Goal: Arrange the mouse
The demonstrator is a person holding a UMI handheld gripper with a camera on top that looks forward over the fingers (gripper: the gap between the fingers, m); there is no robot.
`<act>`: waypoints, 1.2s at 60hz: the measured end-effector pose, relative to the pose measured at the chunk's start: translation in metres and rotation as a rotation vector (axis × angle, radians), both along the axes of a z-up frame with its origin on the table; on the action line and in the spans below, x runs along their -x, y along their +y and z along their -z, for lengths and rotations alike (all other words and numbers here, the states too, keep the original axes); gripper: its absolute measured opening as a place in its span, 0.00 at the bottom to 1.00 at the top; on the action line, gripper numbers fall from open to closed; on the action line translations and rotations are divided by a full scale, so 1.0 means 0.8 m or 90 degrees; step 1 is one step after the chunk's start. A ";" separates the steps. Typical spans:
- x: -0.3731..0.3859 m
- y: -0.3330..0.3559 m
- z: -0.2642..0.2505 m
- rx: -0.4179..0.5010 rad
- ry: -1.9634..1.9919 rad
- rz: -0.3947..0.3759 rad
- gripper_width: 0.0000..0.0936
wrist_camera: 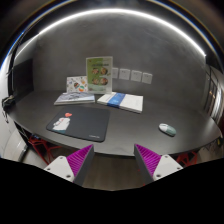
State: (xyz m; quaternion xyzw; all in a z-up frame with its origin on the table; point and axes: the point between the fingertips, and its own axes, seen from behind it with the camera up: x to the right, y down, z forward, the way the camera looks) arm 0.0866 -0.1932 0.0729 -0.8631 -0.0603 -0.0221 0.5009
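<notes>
A small grey mouse [167, 129] lies on the dark round table [125, 125], beyond my right finger. A black mouse mat [83, 124] lies beyond my left finger, with a white card-like item [61, 125] on its near-left part. My gripper [113, 160] is open and empty. Its two magenta-padded fingers stand wide apart over the table's near edge, well short of both the mouse and the mat.
At the back of the table stand an upright green leaflet display [98, 73], flat papers [75, 97] and a blue-and-white booklet [121, 100]. Wall sockets [133, 75] show behind. A chair [214, 100] stands at the far right.
</notes>
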 end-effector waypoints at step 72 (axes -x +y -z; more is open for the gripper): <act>-0.440 0.304 0.101 0.097 0.074 0.122 0.69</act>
